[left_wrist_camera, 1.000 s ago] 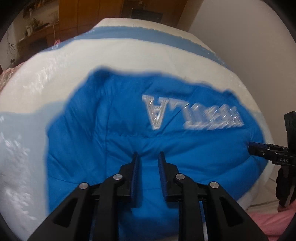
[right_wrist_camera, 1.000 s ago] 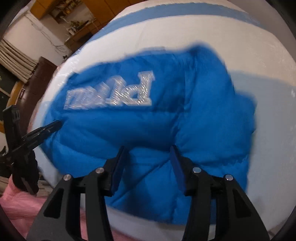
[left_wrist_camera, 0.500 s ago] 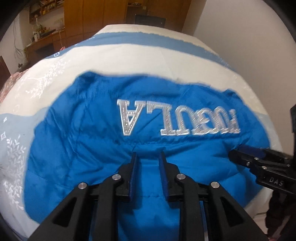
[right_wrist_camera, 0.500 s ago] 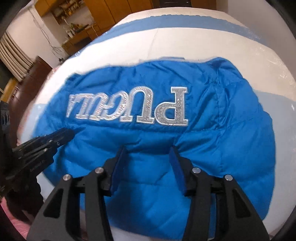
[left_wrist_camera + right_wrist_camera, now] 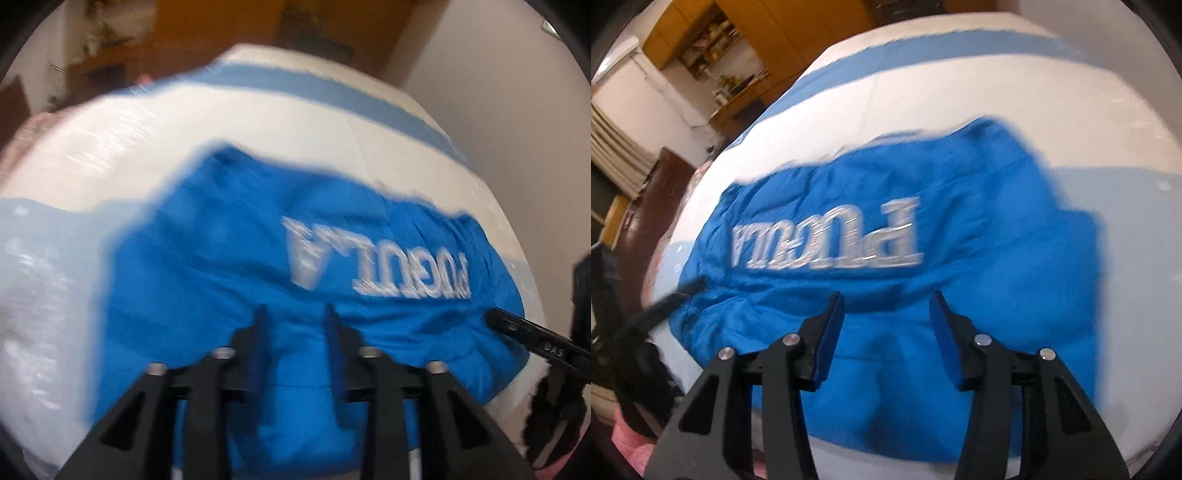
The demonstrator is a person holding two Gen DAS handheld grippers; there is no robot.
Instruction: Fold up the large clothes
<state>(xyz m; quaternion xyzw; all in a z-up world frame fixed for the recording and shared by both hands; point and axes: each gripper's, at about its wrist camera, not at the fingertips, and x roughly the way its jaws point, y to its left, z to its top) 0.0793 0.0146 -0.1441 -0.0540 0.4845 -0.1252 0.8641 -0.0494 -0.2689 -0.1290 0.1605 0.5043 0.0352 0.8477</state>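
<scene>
A bright blue padded jacket (image 5: pixel 221 266) with silver lettering lies on a bed, its near edge toward me; it also shows in the right wrist view (image 5: pixel 997 258). My left gripper (image 5: pixel 294 314) hovers over the jacket's near part with its jaws apart and nothing between them. My right gripper (image 5: pixel 886 299) is open wider, also over the jacket's near part and empty. The right gripper's tip (image 5: pixel 517 326) shows at the jacket's right edge in the left wrist view. The left gripper's tip (image 5: pixel 672 299) shows at the jacket's left edge in the right wrist view. Both views are blurred.
The bed cover (image 5: pixel 147 140) is white with light blue bands and also shows in the right wrist view (image 5: pixel 960 81). A plain wall (image 5: pixel 517 92) runs along the bed's right side. Wooden cabinets (image 5: pixel 775 33) and shelves stand beyond the bed. Pink fabric (image 5: pixel 628 439) lies below the near edge.
Both grippers have swung over the jacket, so the views are blurred. The left jaws have opened wider. The jacket has bunched up a little.
</scene>
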